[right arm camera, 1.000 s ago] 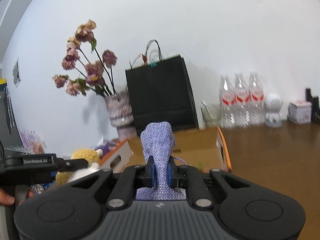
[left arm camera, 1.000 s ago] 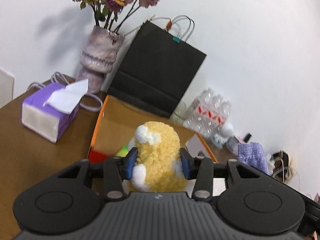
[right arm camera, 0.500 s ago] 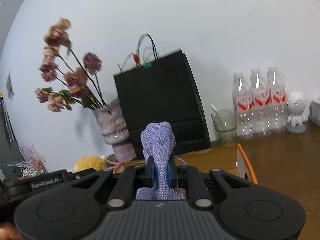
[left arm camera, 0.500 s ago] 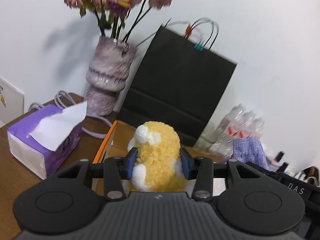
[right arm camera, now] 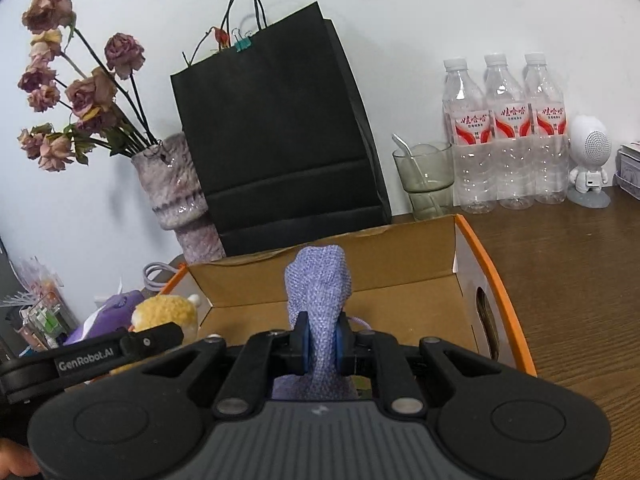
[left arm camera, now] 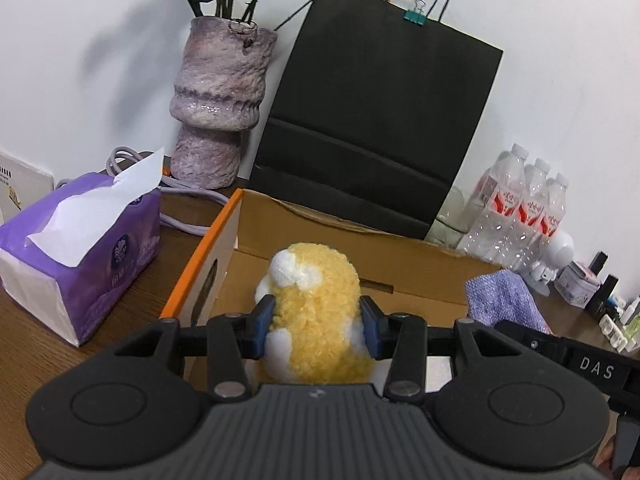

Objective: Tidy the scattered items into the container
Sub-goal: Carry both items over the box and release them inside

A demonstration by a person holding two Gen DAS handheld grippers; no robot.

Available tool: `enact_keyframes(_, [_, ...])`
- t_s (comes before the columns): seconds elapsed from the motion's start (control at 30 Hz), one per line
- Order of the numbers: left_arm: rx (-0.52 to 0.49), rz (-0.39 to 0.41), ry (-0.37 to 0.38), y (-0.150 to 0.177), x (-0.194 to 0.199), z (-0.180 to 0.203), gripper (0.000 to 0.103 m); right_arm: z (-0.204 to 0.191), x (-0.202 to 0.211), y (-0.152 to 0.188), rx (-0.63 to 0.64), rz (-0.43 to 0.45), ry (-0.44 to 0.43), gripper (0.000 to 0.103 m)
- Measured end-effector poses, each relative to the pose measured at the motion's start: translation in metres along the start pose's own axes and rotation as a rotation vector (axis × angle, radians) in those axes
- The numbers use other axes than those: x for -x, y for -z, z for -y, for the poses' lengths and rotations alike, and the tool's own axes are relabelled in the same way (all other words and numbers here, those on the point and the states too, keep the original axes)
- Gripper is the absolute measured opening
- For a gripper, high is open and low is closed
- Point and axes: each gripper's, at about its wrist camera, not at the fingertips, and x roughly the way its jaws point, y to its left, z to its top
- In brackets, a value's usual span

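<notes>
Cardboard box [left arm camera: 400, 264], orange-rimmed and open-topped, is sitting on the wooden surface [right arm camera: 580, 264], hemmed at 12 o'clock by a black paper bag [left arm camera: 376, 120] and at 10 o'clock by a vase [left arm camera: 220, 96]; a tissue pack [left arm camera: 80, 248] is lying at 9 o'clock. Left tool [left arm camera: 316, 326] is clamping a yellow plush toy [left arm camera: 316, 312] over the box's near-left part. Right tool [right arm camera: 322, 342] is pinching a lilac knitted cloth [right arm camera: 320, 292] nearly closed, over the box interior, at 3 o'clock of the toy.
</notes>
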Motion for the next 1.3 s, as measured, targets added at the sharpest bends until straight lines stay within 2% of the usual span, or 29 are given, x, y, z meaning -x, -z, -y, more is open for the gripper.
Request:
enact_keyframes(0.07, [-0.006, -0.007, -0.002, 0.0, -0.001, 0.001, 0.048, 0.0, 0.0, 0.001, 0.003, -0.005, 0.006, 0.018])
enact_keyframes(0.1, [-0.01, -0.009, -0.004, 0.0, -0.001, 0.001, 0.049, 0.0, -0.001, 0.001, 0.004, -0.007, 0.016, 0.027])
enact_keyframes(0.13, [-0.017, -0.01, -0.008, 0.001, -0.001, 0.002, 0.051, 0.0, -0.001, 0.001, 0.006, -0.009, 0.026, 0.047])
enact_keyframes(0.17, [-0.026, -0.01, -0.013, 0.0, 0.0, 0.002, 0.057, 0.0, -0.002, 0.002, 0.008, -0.012, 0.034, 0.058])
enact_keyframes(0.2, [-0.031, -0.007, -0.023, 0.0, 0.001, 0.003, 0.069, 0.0, -0.002, 0.002, 0.015, -0.012, 0.041, 0.077])
enact_keyframes(0.23, [-0.035, -0.001, -0.033, -0.001, 0.002, 0.003, 0.075, -0.001, -0.001, 0.001, 0.024, -0.011, 0.046, 0.089])
enact_keyframes(0.3, [-0.042, 0.01, -0.04, -0.003, 0.006, 0.003, 0.094, -0.001, 0.0, 0.0, 0.04, -0.012, 0.05, 0.091])
enact_keyframes(0.37, [-0.047, 0.02, -0.051, -0.004, 0.01, 0.004, 0.103, -0.002, 0.002, -0.002, 0.046, -0.015, 0.054, 0.098])
enact_keyframes(0.4, [-0.05, 0.027, -0.061, -0.005, 0.012, 0.004, 0.103, -0.002, 0.003, -0.003, 0.049, -0.016, 0.06, 0.103])
enact_keyframes(0.5, [-0.055, 0.035, -0.085, -0.006, 0.016, 0.006, 0.103, -0.005, 0.005, -0.005, 0.073, -0.024, 0.08, 0.103])
enact_keyframes(1.3, [-0.062, 0.077, -0.069, -0.01, 0.035, 0.013, 0.103, -0.013, 0.013, -0.008, 0.118, -0.029, 0.094, 0.103])
